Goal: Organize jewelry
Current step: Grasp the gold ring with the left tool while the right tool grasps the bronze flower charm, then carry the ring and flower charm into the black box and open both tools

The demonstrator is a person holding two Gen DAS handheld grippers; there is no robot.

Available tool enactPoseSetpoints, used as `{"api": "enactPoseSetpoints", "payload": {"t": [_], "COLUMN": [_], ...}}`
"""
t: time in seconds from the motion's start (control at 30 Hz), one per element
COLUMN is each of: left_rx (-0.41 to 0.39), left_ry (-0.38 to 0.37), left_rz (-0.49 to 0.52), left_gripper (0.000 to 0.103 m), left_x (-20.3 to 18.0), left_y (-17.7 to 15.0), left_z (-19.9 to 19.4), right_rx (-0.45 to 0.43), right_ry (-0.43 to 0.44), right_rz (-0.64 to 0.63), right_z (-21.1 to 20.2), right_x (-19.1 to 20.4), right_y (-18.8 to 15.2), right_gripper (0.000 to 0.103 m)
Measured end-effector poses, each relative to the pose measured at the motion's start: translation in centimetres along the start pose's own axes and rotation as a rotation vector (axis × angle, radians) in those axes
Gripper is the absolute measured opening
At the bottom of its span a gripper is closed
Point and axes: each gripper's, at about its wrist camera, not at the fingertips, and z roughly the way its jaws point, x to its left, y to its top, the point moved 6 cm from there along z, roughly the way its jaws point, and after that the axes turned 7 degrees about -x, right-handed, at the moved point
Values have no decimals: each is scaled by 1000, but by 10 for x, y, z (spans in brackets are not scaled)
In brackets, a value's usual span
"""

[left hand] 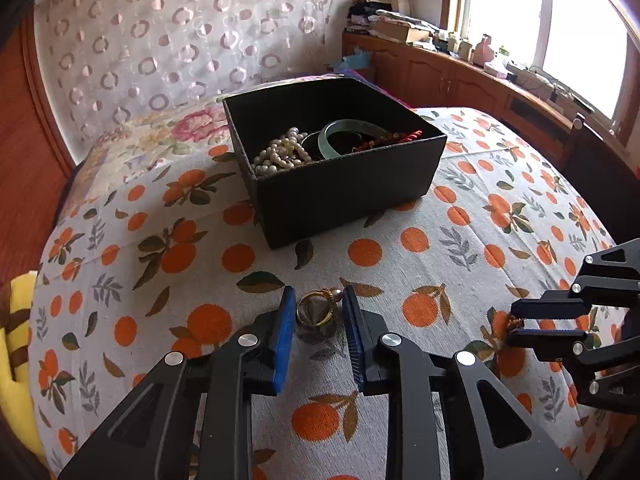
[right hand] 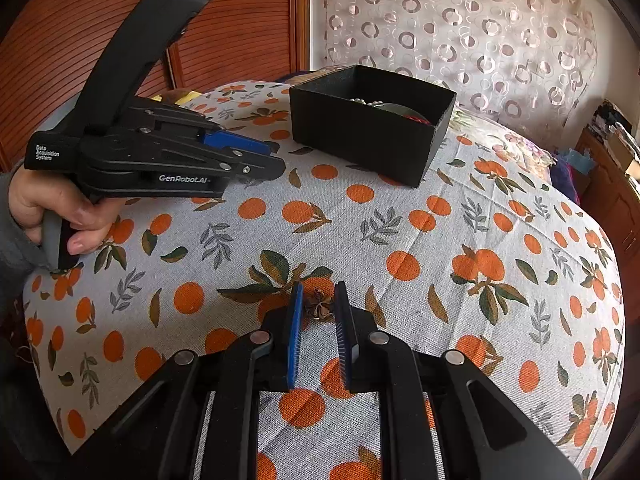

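A black open box (left hand: 344, 196) stands on the orange-print cloth and holds a pearl necklace (left hand: 280, 152), a pale green bangle (left hand: 340, 136) and red beads (left hand: 396, 138). My left gripper (left hand: 318, 300) is open, its blue pads either side of a gold ring (left hand: 318, 306) lying on the cloth, with small gaps. My right gripper (right hand: 318, 296) is open around a small brownish gold ornament (right hand: 319, 307) on the cloth. The box also shows in the right wrist view (right hand: 368, 128). The right gripper shows at the right edge of the left wrist view (left hand: 514, 322), the left gripper in the right wrist view (right hand: 276, 158).
The table (left hand: 440, 264) is covered with an orange-and-leaf cloth. A patterned curtain (left hand: 168, 40) hangs behind. A wooden cabinet (left hand: 460, 76) with clutter stands under the window. A dark chair back (left hand: 600, 176) is at the right, a yellow cushion (left hand: 16, 340) at the left edge.
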Motion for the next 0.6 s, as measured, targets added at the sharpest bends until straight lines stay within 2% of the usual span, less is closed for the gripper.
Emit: {"api": "enactPoseSetpoints", "payload": {"t": [0.27, 0.6], "left_rx": [-89, -165], "left_ry": [10, 1], "left_rz": [-41, -111], "left_gripper": [22, 22], "left_x": [1, 13], "left_y": [7, 27], "left_z": [-27, -39], "right_rx": [-31, -108], "right_ry": [-37, -34], "right_rz": [13, 0], "right_z": [-4, -13], "right_x": [-10, -32], "right_y": [5, 45], "right_gripper": [17, 17]}}
